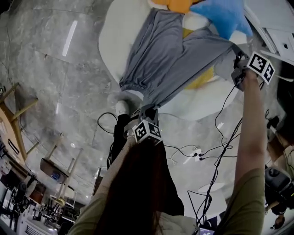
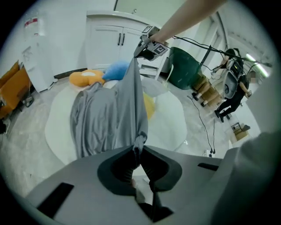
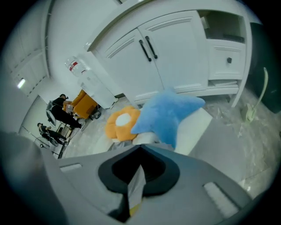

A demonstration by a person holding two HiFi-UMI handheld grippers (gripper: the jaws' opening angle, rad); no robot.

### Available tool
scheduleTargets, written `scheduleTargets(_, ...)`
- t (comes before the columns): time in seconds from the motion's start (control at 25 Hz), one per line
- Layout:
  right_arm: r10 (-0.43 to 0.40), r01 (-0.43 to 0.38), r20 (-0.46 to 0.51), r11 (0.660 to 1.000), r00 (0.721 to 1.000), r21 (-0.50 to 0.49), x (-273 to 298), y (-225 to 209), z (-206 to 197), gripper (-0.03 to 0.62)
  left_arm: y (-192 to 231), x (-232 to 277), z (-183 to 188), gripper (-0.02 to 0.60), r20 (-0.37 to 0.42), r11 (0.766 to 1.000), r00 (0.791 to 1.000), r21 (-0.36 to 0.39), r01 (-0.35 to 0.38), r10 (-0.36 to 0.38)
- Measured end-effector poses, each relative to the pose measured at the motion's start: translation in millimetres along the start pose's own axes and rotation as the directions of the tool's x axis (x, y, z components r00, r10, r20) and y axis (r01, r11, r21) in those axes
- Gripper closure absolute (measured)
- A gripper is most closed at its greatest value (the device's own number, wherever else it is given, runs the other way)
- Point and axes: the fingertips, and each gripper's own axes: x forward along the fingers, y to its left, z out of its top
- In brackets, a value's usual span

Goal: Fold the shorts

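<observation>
The grey shorts (image 1: 165, 55) hang stretched between both grippers above a round white pad (image 1: 115, 41). My left gripper (image 1: 146, 110) is shut on one bottom corner of the cloth; in the left gripper view the grey fabric (image 2: 109, 118) runs up from the pinched jaws (image 2: 138, 145) to the right gripper (image 2: 141, 49). My right gripper (image 1: 238, 69) is shut on the opposite corner. In the right gripper view its jaws (image 3: 140, 148) meet, with a strip of cloth (image 3: 136, 186) caught between them. The lower part of the shorts still drapes on the pad.
A blue star plush (image 1: 225, 16) and an orange plush (image 1: 177, 4) lie at the pad's far side, and something yellow (image 1: 204, 80) lies under the shorts. White cabinets (image 3: 175, 48) stand behind. Cables (image 1: 197, 151) trail on the floor; a green chair (image 2: 184, 68) is off to the right.
</observation>
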Motion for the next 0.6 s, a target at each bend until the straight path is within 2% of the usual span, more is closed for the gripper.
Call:
scheduleTargets(0.2,0.057,-0.059,-0.025,0.994,0.998,-0.089,36.6,74.1,23.3,0.592,50.0,-3.2,-15.6,0.545,-0.001,0.988,1.0,-0.152,-0.028,0.028)
scheduleTargets(0.36,0.079,-0.09,-0.081,0.986,0.994,-0.143,86.9,138.4,17.1,0.591,83.0,3.8,-41.7,0.543,-0.024,0.956,1.0,-0.294,-0.018,0.011)
scheduleTargets(0.48,0.077,-0.099,-0.128,0.98,0.989,-0.173,121.8,176.2,1.3,0.592,99.3,9.5,-64.0,0.543,-0.056,0.934,0.998,-0.356,0.004,-0.025)
scheduleTargets(0.6,0.086,-0.119,-0.163,0.97,0.983,-0.21,153.3,208.2,-14.0,0.592,120.5,16.3,-83.3,0.543,-0.068,0.903,0.997,-0.429,0.009,-0.043)
